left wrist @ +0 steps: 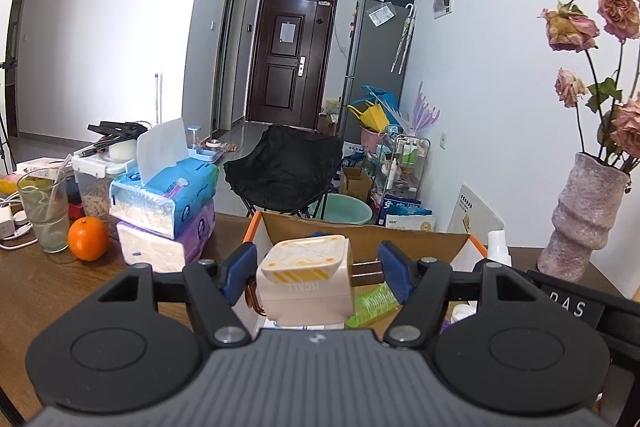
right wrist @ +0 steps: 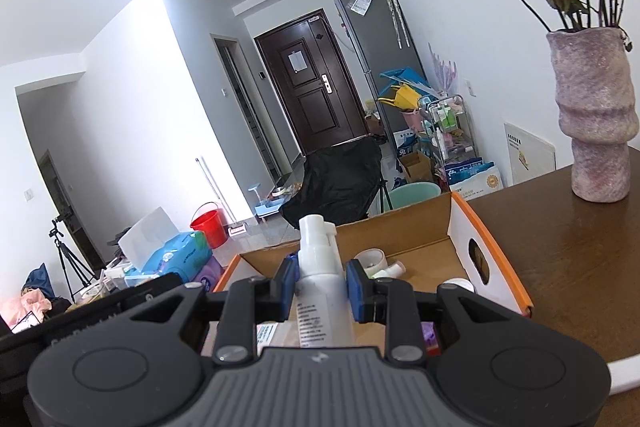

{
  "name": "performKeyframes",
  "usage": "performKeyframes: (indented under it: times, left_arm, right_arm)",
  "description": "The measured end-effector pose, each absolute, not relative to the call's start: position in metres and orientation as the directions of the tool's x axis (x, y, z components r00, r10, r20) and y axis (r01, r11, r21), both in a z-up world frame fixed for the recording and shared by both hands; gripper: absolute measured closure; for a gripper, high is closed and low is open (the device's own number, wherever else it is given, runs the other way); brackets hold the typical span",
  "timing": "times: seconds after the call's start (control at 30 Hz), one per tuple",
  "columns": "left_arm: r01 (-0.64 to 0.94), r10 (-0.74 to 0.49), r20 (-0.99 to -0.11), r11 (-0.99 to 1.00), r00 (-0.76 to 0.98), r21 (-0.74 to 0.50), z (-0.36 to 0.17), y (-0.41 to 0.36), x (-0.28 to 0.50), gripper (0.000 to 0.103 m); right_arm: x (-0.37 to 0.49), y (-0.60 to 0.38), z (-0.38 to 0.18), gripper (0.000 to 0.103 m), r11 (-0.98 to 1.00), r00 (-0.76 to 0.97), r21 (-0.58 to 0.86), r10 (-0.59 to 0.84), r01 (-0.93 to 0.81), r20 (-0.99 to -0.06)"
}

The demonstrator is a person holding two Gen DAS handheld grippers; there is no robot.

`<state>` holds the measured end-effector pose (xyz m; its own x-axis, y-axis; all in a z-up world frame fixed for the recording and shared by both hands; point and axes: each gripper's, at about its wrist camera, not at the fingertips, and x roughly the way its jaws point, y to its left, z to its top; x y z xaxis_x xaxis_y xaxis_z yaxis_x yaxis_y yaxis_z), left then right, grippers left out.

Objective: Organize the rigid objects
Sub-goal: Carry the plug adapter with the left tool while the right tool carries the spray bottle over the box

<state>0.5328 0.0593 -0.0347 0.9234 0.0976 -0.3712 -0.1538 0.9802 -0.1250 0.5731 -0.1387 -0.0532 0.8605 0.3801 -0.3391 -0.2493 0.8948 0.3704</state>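
Across the brown table [right wrist: 560, 267] we held both loads above the open cardboard box [right wrist: 460, 223]. Our left gripper [left wrist: 318, 273] pinched a cream plug adapter [left wrist: 306, 279], prongs pointing right. Our right gripper [right wrist: 320, 285] clamped a white spray bottle [right wrist: 320, 279] upright, nozzle up. The box lay directly below and ahead, equally near both.

Left gripper [left wrist: 316, 273] jaws clamp a held item; right gripper [right wrist: 322, 287] jaws likewise, both level.
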Motion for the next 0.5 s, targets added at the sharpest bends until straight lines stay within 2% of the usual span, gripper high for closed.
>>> performKeyframes:
  times: [0.5]
  left_arm:
    - [-0.143,0.093,-0.387,0.984,0.917,-0.103,-0.044,0.054,0.588,0.035]
  right_arm:
    - [0.63,-0.139,-0.064,0.076,0.904,0.866,0.347,0.369,-0.25,-0.338]
